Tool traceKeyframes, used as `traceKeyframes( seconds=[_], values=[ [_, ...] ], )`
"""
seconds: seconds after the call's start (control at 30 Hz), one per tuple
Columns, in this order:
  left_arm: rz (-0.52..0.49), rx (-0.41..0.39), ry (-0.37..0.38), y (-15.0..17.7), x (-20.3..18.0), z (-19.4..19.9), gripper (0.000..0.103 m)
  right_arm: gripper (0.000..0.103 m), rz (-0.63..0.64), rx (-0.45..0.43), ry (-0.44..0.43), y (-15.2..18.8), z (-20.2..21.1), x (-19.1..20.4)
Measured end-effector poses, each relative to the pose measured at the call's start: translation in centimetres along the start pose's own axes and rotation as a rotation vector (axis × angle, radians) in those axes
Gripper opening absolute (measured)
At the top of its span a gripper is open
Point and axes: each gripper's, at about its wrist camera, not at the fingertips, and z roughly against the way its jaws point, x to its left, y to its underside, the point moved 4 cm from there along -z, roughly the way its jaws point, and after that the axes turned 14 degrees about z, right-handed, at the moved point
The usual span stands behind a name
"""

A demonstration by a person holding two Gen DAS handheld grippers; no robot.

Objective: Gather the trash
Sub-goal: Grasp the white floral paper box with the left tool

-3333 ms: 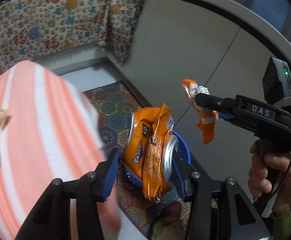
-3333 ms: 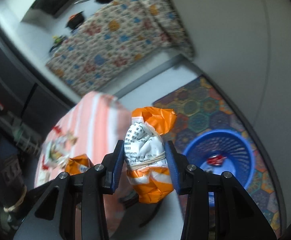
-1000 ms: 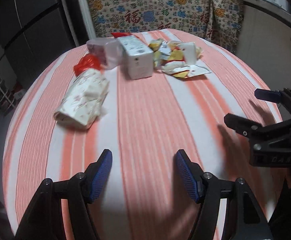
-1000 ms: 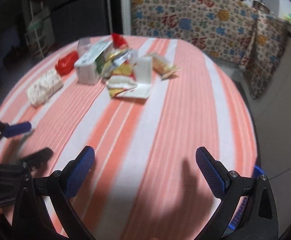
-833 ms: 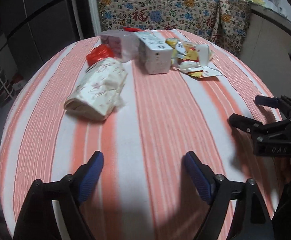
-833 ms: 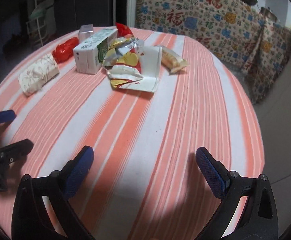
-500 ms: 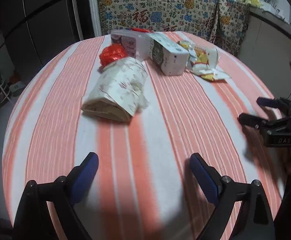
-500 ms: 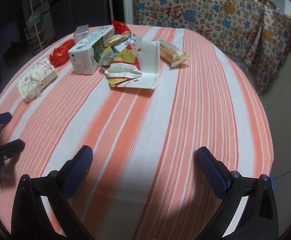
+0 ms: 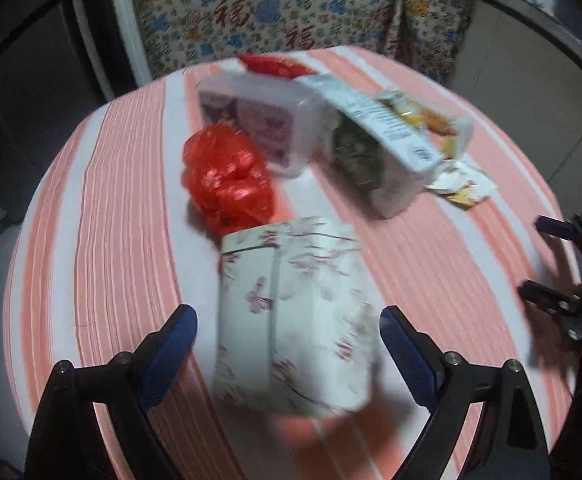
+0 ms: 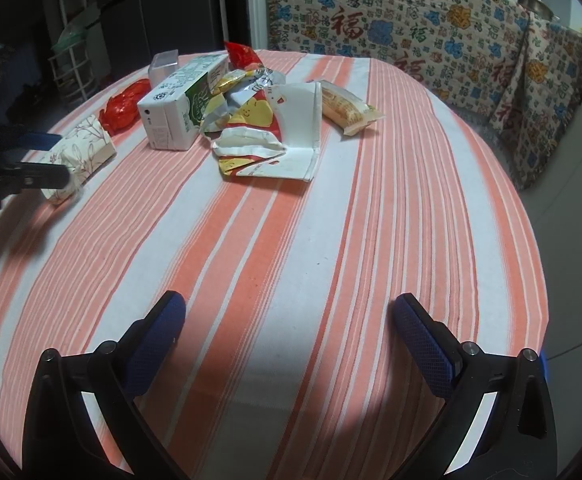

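A white floral paper package lies on the striped round table, between the open fingers of my left gripper, not clamped. It also shows in the right wrist view with the left gripper around it. Behind it lie a crumpled red bag, a clear plastic box and a milk carton. My right gripper is open and empty above the table's near part, far from the torn wrappers and a snack bar packet.
A patterned cloth hangs over furniture behind the table. A grey cabinet wall stands to the right. The table edge curves away on the right. A wire rack stands at the far left.
My left gripper has moved forward to the floral package, which now lies between its fingers. My right gripper has stayed nearly still, open. Earlier both dropped orange wrappers and a can at the blue basket.
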Motion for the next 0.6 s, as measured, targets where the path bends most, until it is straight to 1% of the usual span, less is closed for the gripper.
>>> traceKeyframes(
  seconds=[0.03,0.07,0.13,0.17,0.2,0.23,0.27,0.3,0.4,0.5,0.6],
  values=[
    [0.013,0.006,-0.002,-0.1,0.3,-0.6,0.095,0.103,0.000,0.000,0.000,0.0,0.0,0.0],
    [0.005,-0.021,-0.002,-0.2,0.2,-0.5,0.095,0.103,0.000,0.000,0.000,0.0,0.0,0.0],
    [-0.001,-0.031,0.025,-0.1,-0.3,-0.4,0.093,0.103,0.000,0.000,0.000,0.1,0.0,0.0],
    [-0.002,-0.038,0.034,0.0,-0.6,-0.2,0.087,0.103,0.000,0.000,-0.001,0.1,0.0,0.0],
    [-0.005,-0.056,0.026,0.3,-1.1,0.0,0.075,0.103,0.000,0.000,0.000,-0.1,0.0,0.2],
    [-0.006,-0.068,0.008,0.6,-1.4,0.2,0.074,0.103,0.000,0.000,-0.001,-0.1,0.0,0.2],
    [0.009,-0.076,-0.011,1.0,-1.7,0.4,0.073,0.103,0.000,-0.001,-0.001,0.0,0.0,0.2],
    [0.026,-0.080,-0.014,1.3,-1.8,0.6,0.073,0.103,0.000,-0.001,0.000,0.0,0.0,0.2],
    [0.101,-0.087,0.011,3.2,-3.0,1.6,0.073,0.103,0.000,-0.002,-0.002,-0.1,-0.1,0.2],
    [0.120,-0.108,0.004,5.0,-4.6,2.1,0.074,0.103,0.000,-0.002,-0.001,-0.1,-0.1,0.4],
    [0.136,-0.147,-0.045,5.9,-5.3,2.3,0.075,0.103,0.000,-0.003,-0.001,-0.1,-0.1,0.4]
  ],
)
